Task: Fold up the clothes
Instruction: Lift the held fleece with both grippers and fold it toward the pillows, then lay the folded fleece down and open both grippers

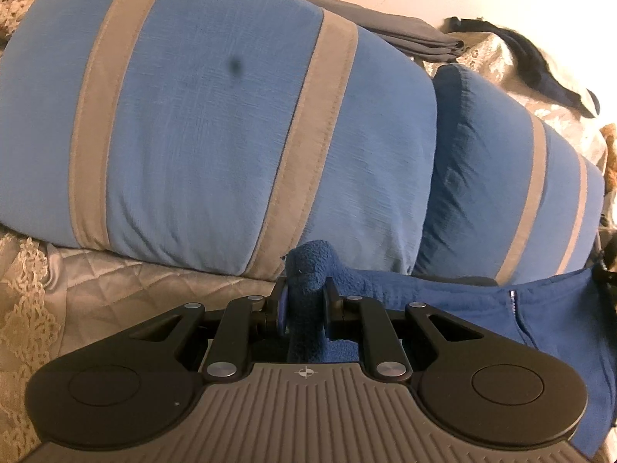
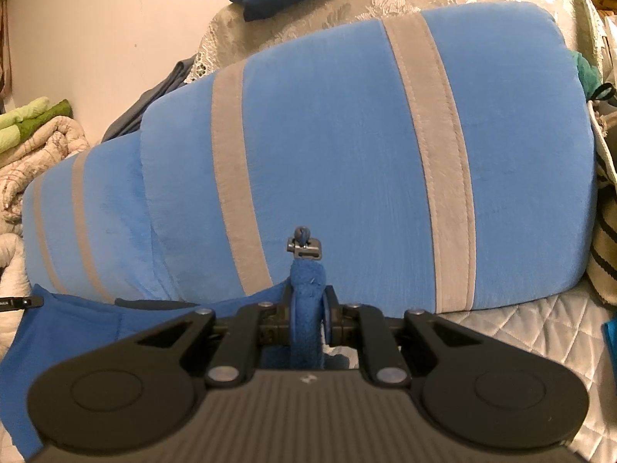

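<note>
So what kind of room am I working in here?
Most likely a bedroom, on a bed. Two blue pillows with grey stripes lie on a quilted, lace-edged bedspread, with folded clothes stacked behind by the wall. Both the left gripper and right gripper grip a blue fleece garment.

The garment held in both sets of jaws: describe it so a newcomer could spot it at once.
Start at the two big light-blue pillows with grey stripes on the quilted bedspread. In front of them hangs a royal-blue fleece garment, pinched by the left gripper and right gripper. Its fuzzy, darker blue and zipper distinguish it from the smooth pillows.
</note>
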The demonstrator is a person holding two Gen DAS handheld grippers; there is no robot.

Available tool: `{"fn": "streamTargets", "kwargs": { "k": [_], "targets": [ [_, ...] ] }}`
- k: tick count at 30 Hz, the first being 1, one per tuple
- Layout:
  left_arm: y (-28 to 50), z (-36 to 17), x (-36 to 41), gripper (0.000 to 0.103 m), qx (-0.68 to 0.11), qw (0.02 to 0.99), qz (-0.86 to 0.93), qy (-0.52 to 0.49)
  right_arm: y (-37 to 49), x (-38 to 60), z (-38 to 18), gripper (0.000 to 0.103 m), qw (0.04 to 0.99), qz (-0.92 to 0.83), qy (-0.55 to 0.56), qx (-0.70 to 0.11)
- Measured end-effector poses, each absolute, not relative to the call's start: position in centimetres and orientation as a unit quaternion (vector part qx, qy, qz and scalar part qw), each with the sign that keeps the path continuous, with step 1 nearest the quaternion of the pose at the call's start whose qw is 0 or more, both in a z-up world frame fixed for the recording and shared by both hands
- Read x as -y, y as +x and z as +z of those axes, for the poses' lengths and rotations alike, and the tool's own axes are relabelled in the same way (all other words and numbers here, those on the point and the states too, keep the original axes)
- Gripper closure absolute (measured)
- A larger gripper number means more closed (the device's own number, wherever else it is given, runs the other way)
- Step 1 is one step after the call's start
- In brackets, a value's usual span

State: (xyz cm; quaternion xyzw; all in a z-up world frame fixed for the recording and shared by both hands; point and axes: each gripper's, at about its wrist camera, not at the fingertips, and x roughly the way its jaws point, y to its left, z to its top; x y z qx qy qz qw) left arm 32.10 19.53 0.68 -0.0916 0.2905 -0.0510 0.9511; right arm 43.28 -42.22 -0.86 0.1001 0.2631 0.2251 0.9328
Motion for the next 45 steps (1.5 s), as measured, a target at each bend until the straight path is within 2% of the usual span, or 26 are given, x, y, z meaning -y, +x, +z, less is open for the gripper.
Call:
{"fn": "streamTargets", "kwargs": {
  "k": [13,23,30,32,35,36,37,38,39,40,42,44,45],
  "targets": [
    [36.5,-2.5,-18.7,0.085,-0.313,0.946,-0.013,-0.081,47.0,40.7,-3.4,0.090,0.938,0.195,0.086,-0.274],
    [39.3,-7.0,-17.2,0.085,-0.353,0.934,0.041,-0.044,50.5,37.8,-7.5,0.090,0.933,0.156,0.040,-0.322],
    [39.8,-7.6,-16.8,0.085,-0.366,0.929,0.044,-0.031,51.4,36.7,-9.6,0.090,0.930,0.138,0.040,-0.339],
    [39.7,-7.5,-16.8,0.084,-0.367,0.928,0.045,-0.033,51.4,36.6,-9.8,0.090,0.930,0.133,0.039,-0.341],
    [39.6,-7.3,-16.9,0.076,-0.373,0.926,0.050,-0.039,51.2,36.1,-9.8,0.087,0.931,0.125,0.031,-0.342],
    [39.6,-7.2,-17.0,0.068,-0.378,0.923,0.055,-0.038,51.3,35.9,-9.7,0.073,0.930,0.117,0.029,-0.348],
    [39.6,-7.0,-17.0,0.061,-0.384,0.920,0.065,-0.034,51.3,35.7,-9.6,0.053,0.928,0.109,0.028,-0.355],
    [39.3,-6.6,-17.0,0.060,-0.384,0.920,0.069,-0.032,51.3,35.5,-9.5,0.040,0.926,0.102,0.026,-0.362],
    [39.0,-6.1,-17.0,0.059,-0.382,0.921,0.071,-0.030,51.3,35.4,-9.1,0.011,0.923,0.099,0.020,-0.371],
    [38.8,-5.7,-17.0,0.058,-0.382,0.921,0.072,-0.027,51.1,35.2,-8.7,0.000,0.924,0.103,0.016,-0.369],
    [38.4,-4.6,-16.8,0.055,-0.384,0.920,0.075,-0.023,50.5,35.1,-7.8,0.000,0.924,0.114,0.012,-0.364],
    [37.8,-3.2,-16.8,0.045,-0.379,0.921,0.079,-0.030,50.2,34.8,-7.0,0.000,0.923,0.114,0.011,-0.367],
    [37.6,-2.5,-16.9,0.035,-0.376,0.923,0.079,-0.038,49.9,34.4,-6.3,0.000,0.923,0.111,0.009,-0.369]
  ]
}}
